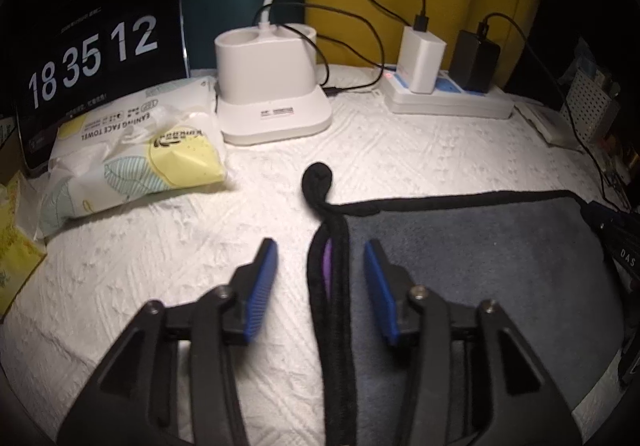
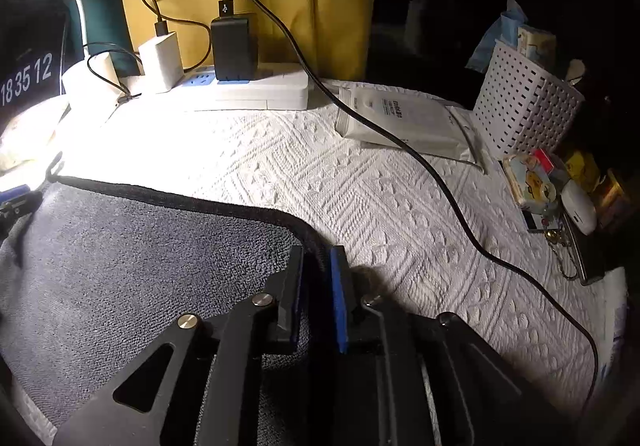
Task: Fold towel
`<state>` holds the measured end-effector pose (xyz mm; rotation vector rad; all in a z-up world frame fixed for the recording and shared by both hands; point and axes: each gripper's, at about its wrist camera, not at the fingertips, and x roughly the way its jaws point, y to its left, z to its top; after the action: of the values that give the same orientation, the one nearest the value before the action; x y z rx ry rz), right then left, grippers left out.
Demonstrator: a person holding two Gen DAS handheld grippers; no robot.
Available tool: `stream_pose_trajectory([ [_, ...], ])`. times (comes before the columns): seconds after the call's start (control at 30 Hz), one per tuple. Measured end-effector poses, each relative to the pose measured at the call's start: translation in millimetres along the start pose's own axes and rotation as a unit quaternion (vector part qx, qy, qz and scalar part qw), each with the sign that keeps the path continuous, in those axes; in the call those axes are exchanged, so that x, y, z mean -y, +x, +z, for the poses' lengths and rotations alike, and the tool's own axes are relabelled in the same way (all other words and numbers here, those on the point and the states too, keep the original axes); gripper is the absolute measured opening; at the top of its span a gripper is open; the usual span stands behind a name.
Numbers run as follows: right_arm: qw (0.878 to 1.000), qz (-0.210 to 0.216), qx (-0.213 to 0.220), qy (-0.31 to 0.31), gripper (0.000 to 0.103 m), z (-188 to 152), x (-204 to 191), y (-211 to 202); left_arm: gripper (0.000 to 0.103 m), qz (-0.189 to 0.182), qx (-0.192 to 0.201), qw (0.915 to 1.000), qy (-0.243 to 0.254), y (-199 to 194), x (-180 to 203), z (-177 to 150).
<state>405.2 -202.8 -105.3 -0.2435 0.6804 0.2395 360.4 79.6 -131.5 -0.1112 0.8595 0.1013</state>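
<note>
Grey towel point(image 1: 472, 266) flat, apparently doubled; further folding likely remains; left gripper point(image 1: 320, 266) wide open astride black-trimmed edge; right gripper point(image 2: 316, 270) pinched on opposite hem.

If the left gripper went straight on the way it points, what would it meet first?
Probably the towel's black hem, which already lies between the open left gripper fingers. Beyond it sits the hem's curled black loop, then the white lamp base; depth is uncertain.

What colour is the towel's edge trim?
Black trim on the grey towel; clearest in the right wrist view.
</note>
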Motion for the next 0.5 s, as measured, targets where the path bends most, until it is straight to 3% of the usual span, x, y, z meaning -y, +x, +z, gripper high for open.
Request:
stream_pose_trajectory([
  [0.07,1.000,-0.006,-0.001,0.002,0.027,-0.9,1.4,-1.8,0.052,-0.001,0.001,1.0000,0.000,-3.1,-0.3,-1.3],
  [0.13,1.000,-0.007,-0.002,0.005,0.030,-2.2,3.3,-5.0,0.052,-0.002,0.002,1.0000,0.001,-6.5,0.8,-3.3],
  [0.5,1.000,-0.003,0.006,0.010,0.033,-7.9,2.0,-30.1,0.052,-0.009,0.013,0.9999,0.002,-33.9,1.6,-11.0],
])
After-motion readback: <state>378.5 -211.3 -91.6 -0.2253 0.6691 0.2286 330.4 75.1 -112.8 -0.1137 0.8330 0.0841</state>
